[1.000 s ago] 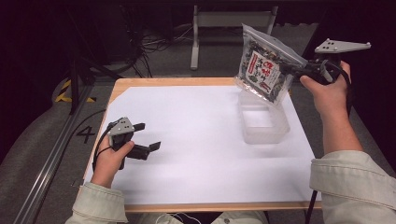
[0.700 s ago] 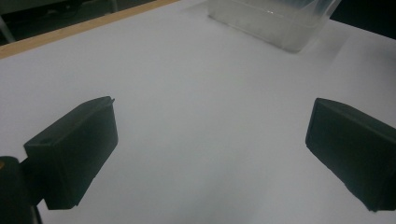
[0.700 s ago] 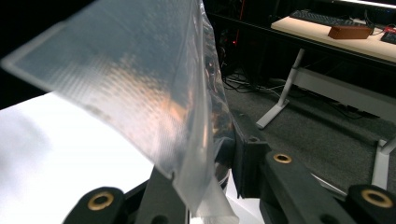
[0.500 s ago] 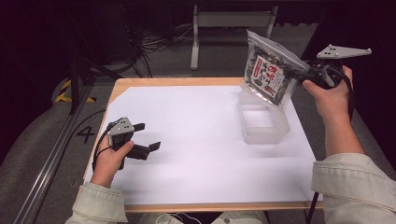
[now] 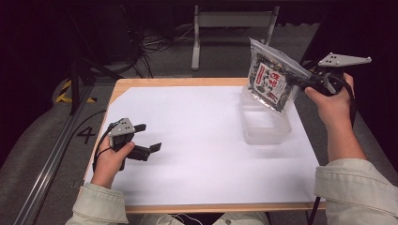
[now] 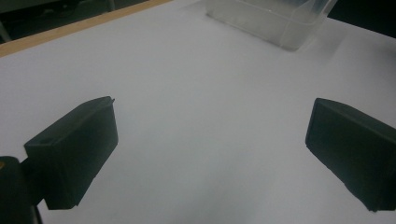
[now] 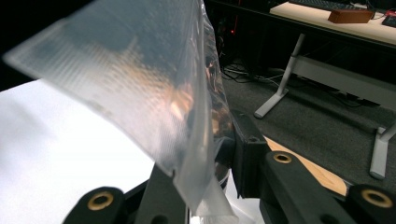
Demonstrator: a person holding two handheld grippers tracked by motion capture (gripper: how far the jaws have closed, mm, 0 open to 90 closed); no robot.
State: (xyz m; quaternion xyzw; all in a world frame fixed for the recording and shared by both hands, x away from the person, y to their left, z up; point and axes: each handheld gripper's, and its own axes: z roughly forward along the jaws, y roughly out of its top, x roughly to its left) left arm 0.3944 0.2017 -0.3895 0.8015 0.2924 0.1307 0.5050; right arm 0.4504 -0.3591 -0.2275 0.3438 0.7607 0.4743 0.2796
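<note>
White-covered tabletop (image 5: 197, 140) under dim light, dark floor and cables beyond. Right tongs (image 5: 300, 80) clamped on one edge of a printed snack bag (image 5: 271, 80), held up in the air, tilted, just above the far end of a clear plastic container (image 5: 264, 124). Left tongs (image 5: 148, 137) low over the near-left sheet, spread wide, gripping nothing, well apart from bag and container.

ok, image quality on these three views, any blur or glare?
High view: sharp, dark surroundings, white table cover bright. Left gripper view: dim, near jaws soft, clear box cropped at the top. Right gripper view: bag too close, blurred, with an orange glint.
</note>
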